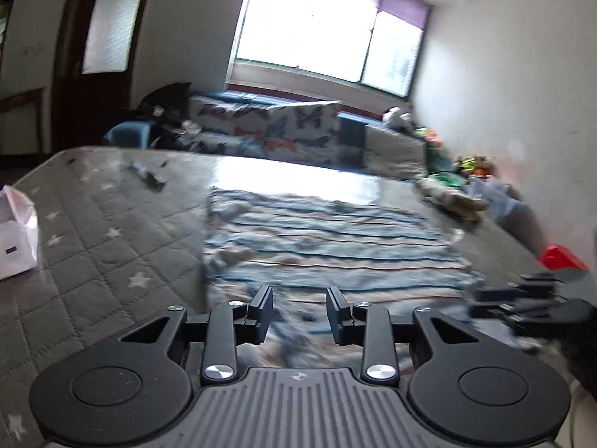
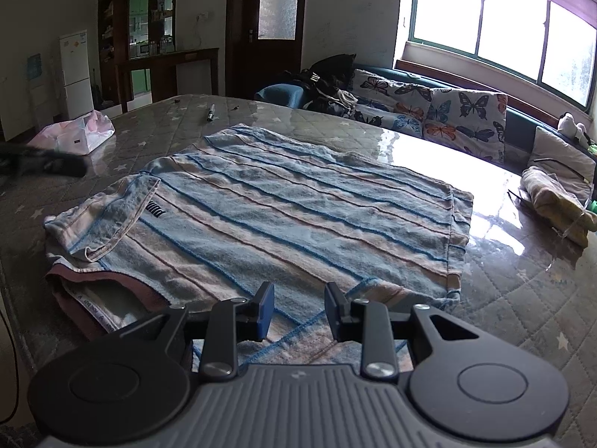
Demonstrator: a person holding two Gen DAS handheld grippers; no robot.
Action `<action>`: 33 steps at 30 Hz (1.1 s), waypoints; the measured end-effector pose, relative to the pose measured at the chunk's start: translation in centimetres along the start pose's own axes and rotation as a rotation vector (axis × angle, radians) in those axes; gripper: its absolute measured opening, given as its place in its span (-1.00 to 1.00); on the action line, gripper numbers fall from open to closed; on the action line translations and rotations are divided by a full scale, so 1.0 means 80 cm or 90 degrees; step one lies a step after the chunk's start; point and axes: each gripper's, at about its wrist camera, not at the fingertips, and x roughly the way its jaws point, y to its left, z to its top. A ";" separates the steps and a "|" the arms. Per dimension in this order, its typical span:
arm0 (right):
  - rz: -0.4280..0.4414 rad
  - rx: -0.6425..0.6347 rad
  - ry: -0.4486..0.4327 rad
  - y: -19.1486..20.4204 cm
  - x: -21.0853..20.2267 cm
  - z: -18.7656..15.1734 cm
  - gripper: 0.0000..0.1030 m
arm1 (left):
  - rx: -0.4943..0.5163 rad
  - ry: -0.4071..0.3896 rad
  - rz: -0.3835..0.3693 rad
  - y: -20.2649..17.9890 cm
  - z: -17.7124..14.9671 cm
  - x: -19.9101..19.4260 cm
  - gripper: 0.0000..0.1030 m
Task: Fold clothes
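We see the striped shirt spread flat on the quilted desk under its glossy cover, one sleeve folded in at the left edge of the right wrist view. The right gripper hangs over the shirt's near edge, its fingers a narrow gap apart with nothing between them; the cloth lies below and ahead of them. The left gripper also hangs above the shirt, fingers parted and empty, in a blurred view. A pen and a pale bag lie well beyond the shirt.
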 end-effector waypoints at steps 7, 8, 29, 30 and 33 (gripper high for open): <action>-0.014 0.021 0.005 -0.010 0.001 -0.004 -0.43 | -0.009 0.051 0.039 0.022 0.003 0.060 -0.42; -0.018 0.026 0.006 -0.013 0.001 -0.004 -0.43 | -0.010 0.056 0.040 0.023 0.003 0.066 -0.42; -0.045 0.033 0.032 -0.039 0.026 -0.007 -0.36 | 0.018 0.075 0.055 0.017 -0.012 0.076 -0.40; -0.038 0.020 0.035 -0.034 0.019 -0.009 -0.36 | 0.023 0.074 0.056 0.014 -0.015 0.072 -0.40; -0.023 -0.012 0.044 -0.022 0.000 -0.018 -0.36 | 0.037 0.069 0.059 0.005 -0.022 0.057 -0.36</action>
